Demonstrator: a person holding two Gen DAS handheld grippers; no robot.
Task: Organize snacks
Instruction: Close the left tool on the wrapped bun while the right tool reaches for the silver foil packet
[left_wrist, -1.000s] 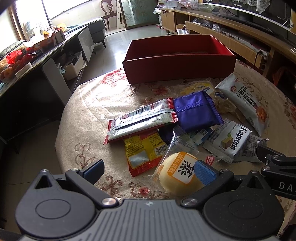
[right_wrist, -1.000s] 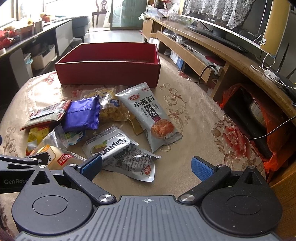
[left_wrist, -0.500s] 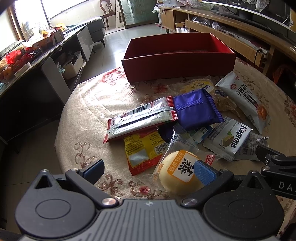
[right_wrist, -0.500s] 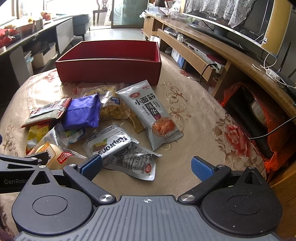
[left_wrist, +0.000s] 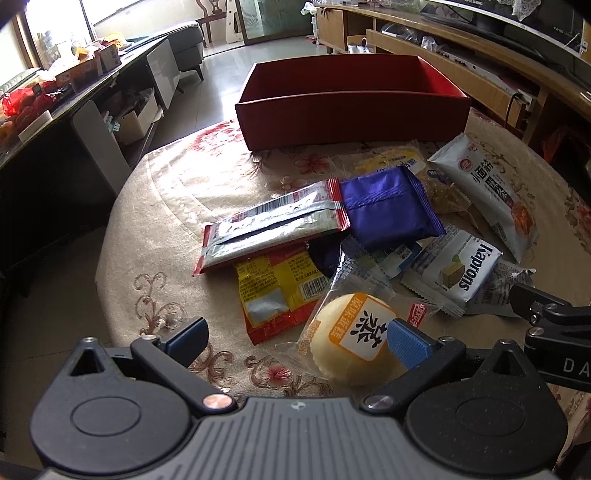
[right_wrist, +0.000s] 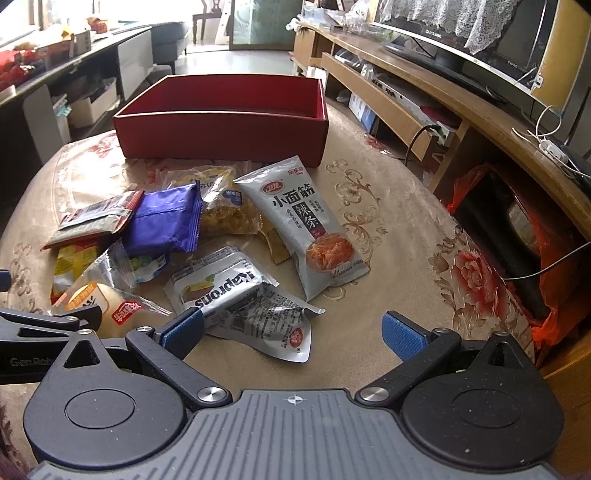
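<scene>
A heap of snack packets lies on the round table in front of an empty red box. Nearest my open left gripper is a round yellow bun in clear wrap, close to the right blue pad. Behind it lie a yellow-red packet, a silver-red packet and a purple packet. My right gripper is open, just short of a crumpled silver packet and the Kaprons wafer. A long grey spicy-strip bag lies further on.
The table has a beige floral cloth and its edge drops off to the left. A wooden TV bench runs along the right, with an orange bag below it. A dark counter stands at the left.
Both grippers have eased slightly forward and up toward the packets; the red box sits a little lower in both views. No packet has moved.
</scene>
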